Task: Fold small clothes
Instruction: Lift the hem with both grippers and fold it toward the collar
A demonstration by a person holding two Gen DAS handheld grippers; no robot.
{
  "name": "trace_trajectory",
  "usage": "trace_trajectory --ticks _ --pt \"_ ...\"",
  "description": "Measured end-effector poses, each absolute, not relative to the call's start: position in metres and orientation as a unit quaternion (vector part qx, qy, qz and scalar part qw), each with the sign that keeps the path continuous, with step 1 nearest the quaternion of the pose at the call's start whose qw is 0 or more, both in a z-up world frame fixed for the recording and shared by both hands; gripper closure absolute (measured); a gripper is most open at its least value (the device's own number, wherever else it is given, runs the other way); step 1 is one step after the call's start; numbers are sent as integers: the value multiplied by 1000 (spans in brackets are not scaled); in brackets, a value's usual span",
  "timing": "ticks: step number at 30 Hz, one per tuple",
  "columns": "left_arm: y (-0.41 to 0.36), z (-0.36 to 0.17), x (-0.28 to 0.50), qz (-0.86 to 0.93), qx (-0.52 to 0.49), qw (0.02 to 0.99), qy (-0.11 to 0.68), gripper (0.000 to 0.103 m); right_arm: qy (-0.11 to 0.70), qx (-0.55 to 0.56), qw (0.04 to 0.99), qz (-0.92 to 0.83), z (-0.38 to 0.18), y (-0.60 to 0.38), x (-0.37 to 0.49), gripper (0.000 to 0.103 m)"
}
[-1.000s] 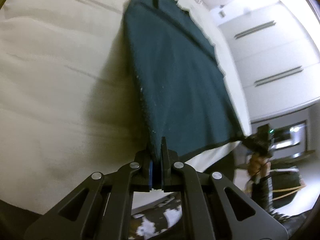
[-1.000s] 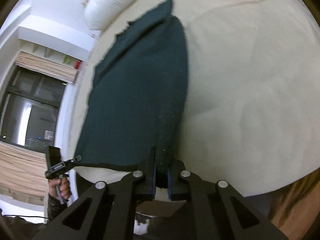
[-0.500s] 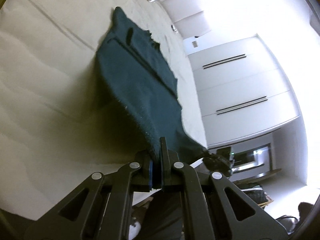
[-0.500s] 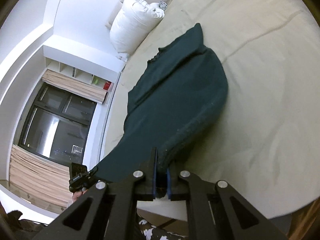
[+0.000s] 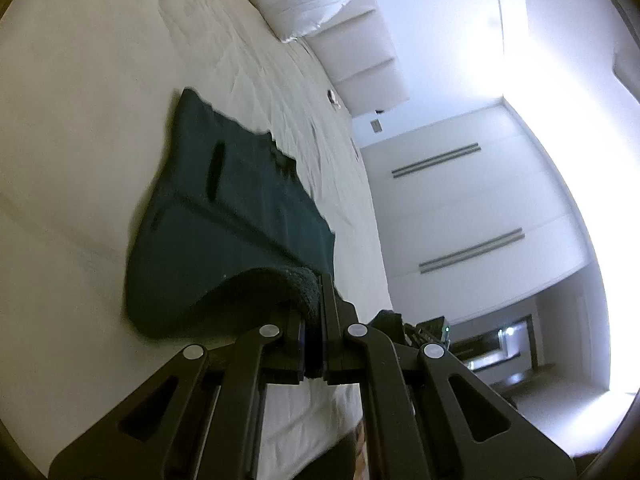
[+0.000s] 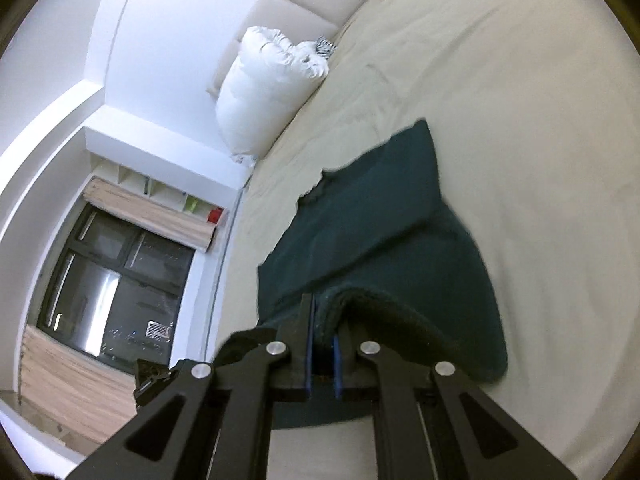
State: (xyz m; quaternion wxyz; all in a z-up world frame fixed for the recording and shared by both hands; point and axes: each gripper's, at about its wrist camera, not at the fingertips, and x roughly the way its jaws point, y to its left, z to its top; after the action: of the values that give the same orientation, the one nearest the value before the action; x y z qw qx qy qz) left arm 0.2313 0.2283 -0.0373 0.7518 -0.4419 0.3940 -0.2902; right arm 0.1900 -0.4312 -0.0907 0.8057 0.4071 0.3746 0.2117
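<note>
Curling over both claws, the dark green garment (image 5: 224, 236) hides its own gripped edge and whatever lies beneath the fold. The left gripper (image 5: 314, 312) is clamped tight on one corner; the right gripper (image 6: 322, 320) pinches another, its jaws nearly closed. Beyond them the cloth's far half lies flat on the bed (image 6: 520, 120), near a white pillow (image 6: 268, 92).

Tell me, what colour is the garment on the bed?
Dark teal garment, plain with no pattern; the right wrist view shows it best.
</note>
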Motion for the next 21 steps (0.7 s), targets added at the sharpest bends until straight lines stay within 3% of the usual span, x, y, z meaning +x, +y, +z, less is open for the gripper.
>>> trace_trajectory --ticks 11,21 --pt "248 -69 386 -224 -464 754 407 100 379 414 815 143 -102 -437 316 95" --pt "241 -122 467 -184 -450 753 444 99 414 414 804 102 -143 -438 377 93"
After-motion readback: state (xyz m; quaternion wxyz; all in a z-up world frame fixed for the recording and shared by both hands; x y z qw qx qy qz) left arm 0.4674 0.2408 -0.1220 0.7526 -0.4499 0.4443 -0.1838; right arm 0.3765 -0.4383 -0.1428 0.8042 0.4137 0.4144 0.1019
